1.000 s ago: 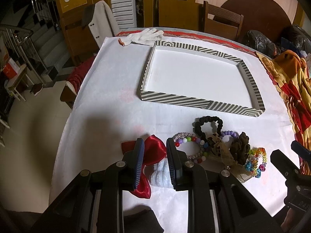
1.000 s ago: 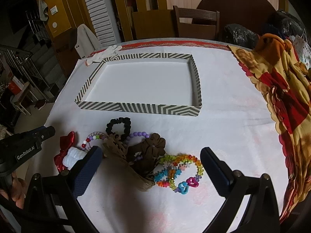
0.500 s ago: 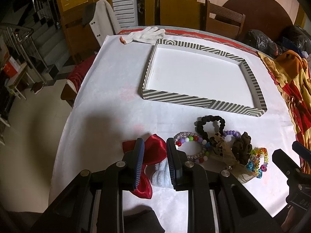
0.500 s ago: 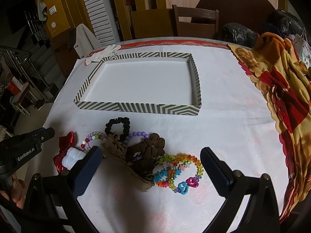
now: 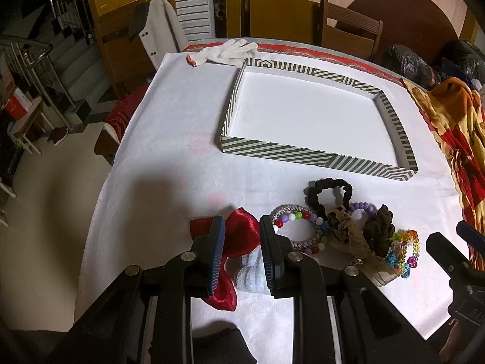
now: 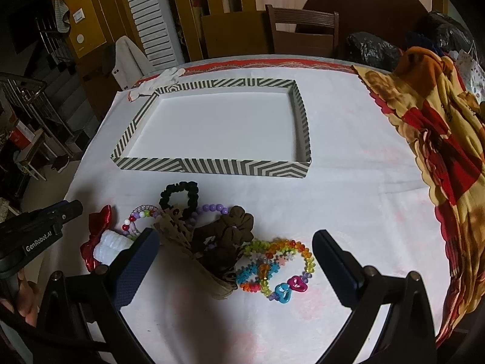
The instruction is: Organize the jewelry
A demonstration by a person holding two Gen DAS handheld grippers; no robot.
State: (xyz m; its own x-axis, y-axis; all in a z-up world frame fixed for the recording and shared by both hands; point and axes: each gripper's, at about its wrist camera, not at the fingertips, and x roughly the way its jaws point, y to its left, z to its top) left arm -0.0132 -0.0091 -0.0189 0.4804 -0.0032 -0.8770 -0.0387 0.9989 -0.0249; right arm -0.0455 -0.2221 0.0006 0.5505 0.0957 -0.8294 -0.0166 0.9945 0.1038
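Note:
A striped shallow tray (image 5: 312, 153) (image 6: 212, 165) with a white floor stands mid-table. Near the front edge lies a heap of accessories: a red satin bow (image 5: 241, 233) (image 6: 98, 223) with a pale blue scrunchie (image 5: 250, 273), a beaded bracelet (image 5: 298, 227), a black scrunchie (image 5: 329, 192) (image 6: 178, 195), a brown scrunchie (image 6: 230, 236) and rainbow bead bracelets (image 6: 272, 267). My left gripper (image 5: 241, 242) hangs over the bow, its jaws partly open and straddling the bow without pressing it. My right gripper (image 6: 235, 261) is wide open above the brown scrunchie and rainbow bracelets.
A white work glove (image 5: 225, 51) lies behind the tray's far left corner. A red and yellow blanket (image 6: 430, 139) covers the table's right side. Chairs (image 6: 303, 30) stand behind the table. Stairs (image 5: 45, 69) drop at the left.
Both grippers have drawn back slightly toward the table's front edge. Neither jaw opening has changed and no object has moved.

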